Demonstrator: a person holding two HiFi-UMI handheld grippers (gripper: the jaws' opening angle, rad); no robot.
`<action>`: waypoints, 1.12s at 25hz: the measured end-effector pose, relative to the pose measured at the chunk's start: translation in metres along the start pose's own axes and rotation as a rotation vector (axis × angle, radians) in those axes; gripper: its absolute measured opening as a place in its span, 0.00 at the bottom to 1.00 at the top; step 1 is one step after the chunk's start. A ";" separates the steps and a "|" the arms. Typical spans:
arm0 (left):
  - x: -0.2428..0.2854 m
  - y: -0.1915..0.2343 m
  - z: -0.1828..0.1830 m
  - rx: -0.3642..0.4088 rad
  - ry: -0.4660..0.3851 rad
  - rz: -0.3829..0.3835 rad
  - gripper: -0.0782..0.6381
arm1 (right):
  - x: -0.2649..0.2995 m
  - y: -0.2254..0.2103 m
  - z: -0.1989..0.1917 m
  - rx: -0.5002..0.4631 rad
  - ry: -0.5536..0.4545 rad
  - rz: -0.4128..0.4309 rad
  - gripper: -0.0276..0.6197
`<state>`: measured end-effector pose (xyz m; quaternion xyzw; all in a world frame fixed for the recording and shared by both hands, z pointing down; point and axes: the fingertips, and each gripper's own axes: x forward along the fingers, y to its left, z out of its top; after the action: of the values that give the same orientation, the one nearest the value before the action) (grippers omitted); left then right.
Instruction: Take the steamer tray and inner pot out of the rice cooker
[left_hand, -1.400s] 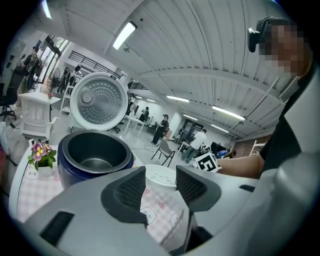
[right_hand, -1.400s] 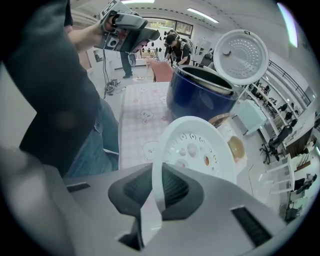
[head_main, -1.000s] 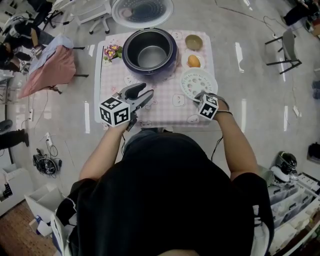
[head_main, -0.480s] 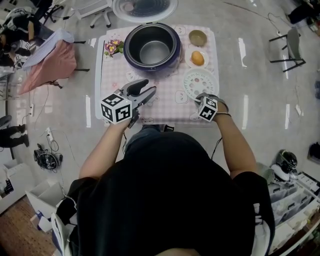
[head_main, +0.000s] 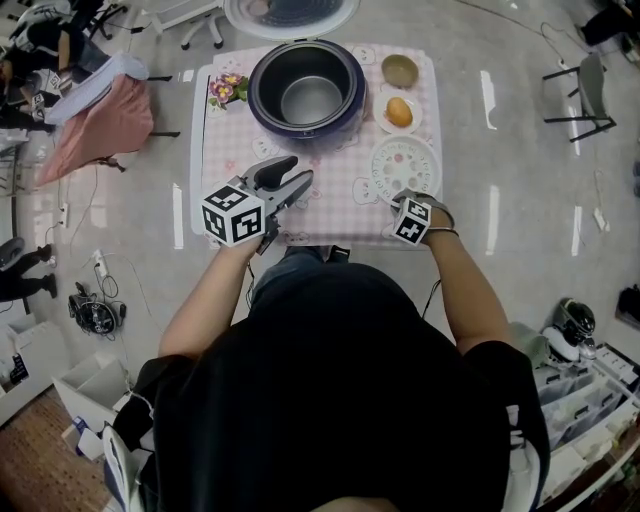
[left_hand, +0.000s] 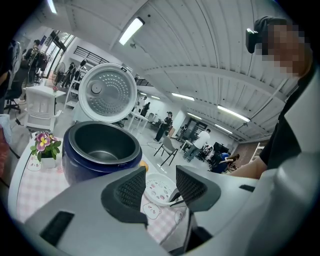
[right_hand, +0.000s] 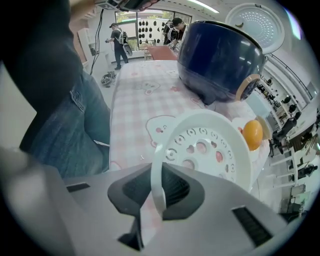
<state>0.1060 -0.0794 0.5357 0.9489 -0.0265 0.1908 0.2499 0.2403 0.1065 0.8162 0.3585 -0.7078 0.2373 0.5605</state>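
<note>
Right tool (right_hand: 159, 192) pinching rim of white perforated plastic steamer tray (right_hand: 210, 150), low at pink-checked bench (right_hand: 140, 100) beside dark blue rice cooker (right_hand: 220, 55). Lay tray flat before release. Left tool (left_hand: 161, 186) spread, empty. Grey metal inner pot (left_hand: 102, 147) inside cooker.

I see a surface (head_main: 225, 160) under a pink checked cloth printed with bears. At its far left corner stands a small pot of pink flowers (head_main: 225, 90). At the far right sits a brownish bowl (head_main: 400, 71), and just nearer me an orange (head_main: 399, 111) lies in a white dish.
</note>
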 end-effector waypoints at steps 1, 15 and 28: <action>0.000 0.000 0.000 0.000 0.000 -0.001 0.40 | 0.004 0.002 -0.003 0.005 0.009 0.006 0.11; -0.008 0.008 -0.004 -0.012 -0.009 0.005 0.40 | 0.019 0.003 -0.007 0.127 0.047 0.034 0.17; -0.015 0.008 0.004 -0.002 -0.036 0.008 0.40 | -0.064 -0.029 0.045 0.343 -0.194 0.034 0.24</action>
<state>0.0924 -0.0890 0.5309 0.9519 -0.0348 0.1746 0.2494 0.2420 0.0700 0.7412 0.4579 -0.7137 0.3280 0.4164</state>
